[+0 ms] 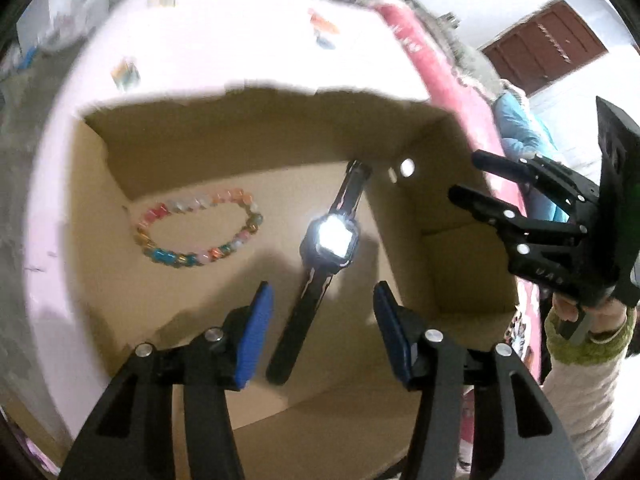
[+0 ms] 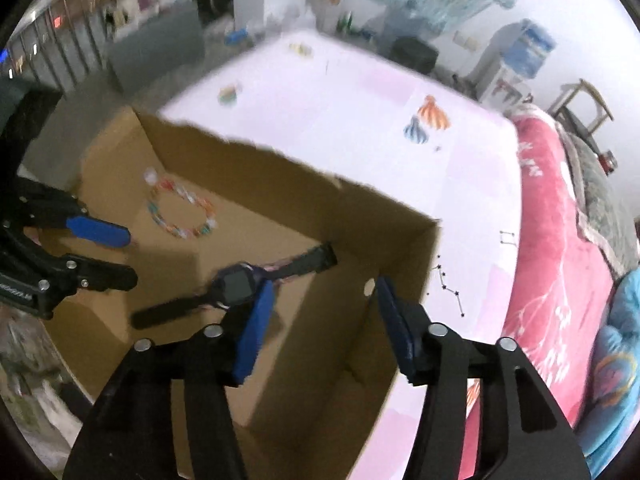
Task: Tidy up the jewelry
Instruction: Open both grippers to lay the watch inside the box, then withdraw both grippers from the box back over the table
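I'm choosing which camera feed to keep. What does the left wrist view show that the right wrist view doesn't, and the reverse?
Only the left wrist view shows the dark red door and the person's hand. Only the right wrist view shows the orange and blue tassels on the bed and the water dispenser. Both show the cardboard box, bead bracelet and black smartwatch inside it.

Open at the top, cardboard box [image 1: 460, 216], walls standing on all sides of the left gripper [image 1: 323, 334]. Between its spread jaws, a black watch [image 1: 326, 240] lying on the floor, strap running back toward them. Bare cardboard just left of the left jaw; further forward-left, a bead bracelet [image 1: 200, 228]. Right of the jaws, beyond the wall, the right gripper [image 2: 326, 330], also spread, hovering over the box's near corner.
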Tool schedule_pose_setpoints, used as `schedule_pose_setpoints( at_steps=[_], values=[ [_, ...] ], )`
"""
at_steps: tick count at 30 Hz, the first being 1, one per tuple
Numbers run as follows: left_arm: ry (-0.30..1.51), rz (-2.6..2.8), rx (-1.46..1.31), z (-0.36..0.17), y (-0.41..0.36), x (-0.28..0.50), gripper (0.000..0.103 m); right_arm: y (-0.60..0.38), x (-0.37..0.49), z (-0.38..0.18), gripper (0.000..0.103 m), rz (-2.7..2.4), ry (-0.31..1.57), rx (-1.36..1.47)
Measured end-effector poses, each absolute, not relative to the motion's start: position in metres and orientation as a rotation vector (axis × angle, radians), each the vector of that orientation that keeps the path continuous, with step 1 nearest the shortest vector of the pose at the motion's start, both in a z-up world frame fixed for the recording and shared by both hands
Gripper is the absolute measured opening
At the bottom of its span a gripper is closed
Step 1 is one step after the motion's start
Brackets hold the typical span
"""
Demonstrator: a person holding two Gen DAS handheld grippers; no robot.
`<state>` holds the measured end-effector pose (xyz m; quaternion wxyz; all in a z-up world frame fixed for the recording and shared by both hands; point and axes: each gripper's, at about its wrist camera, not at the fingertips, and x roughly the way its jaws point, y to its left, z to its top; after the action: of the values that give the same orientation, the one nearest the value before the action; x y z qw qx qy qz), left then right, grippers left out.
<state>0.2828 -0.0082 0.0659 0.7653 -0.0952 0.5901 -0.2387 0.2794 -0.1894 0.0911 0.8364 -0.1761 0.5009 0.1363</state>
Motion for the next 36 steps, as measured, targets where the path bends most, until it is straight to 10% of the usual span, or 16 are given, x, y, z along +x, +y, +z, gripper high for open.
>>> schedule_pose_setpoints(
  at_steps=[10, 24, 36],
  values=[
    [0.821, -0.618, -0.045, 0.154, 0.036, 0.134, 0.079, -0.239, 0.134, 0.156, 0.084, 0.292, 0.719, -0.057],
    [1.038, -0.34, 0.15, -0.022, 0.002, 0.089, 0.087, -0.212, 0.071, -0.013, 0.092, -0.038, 1.013, -0.013],
    [0.956, -0.301, 0.172, -0.037, 0.004, 0.098, 0.099, -0.208, 0.065, -0.041, 0.095, -0.065, 1.07, -0.064]
  ],
)
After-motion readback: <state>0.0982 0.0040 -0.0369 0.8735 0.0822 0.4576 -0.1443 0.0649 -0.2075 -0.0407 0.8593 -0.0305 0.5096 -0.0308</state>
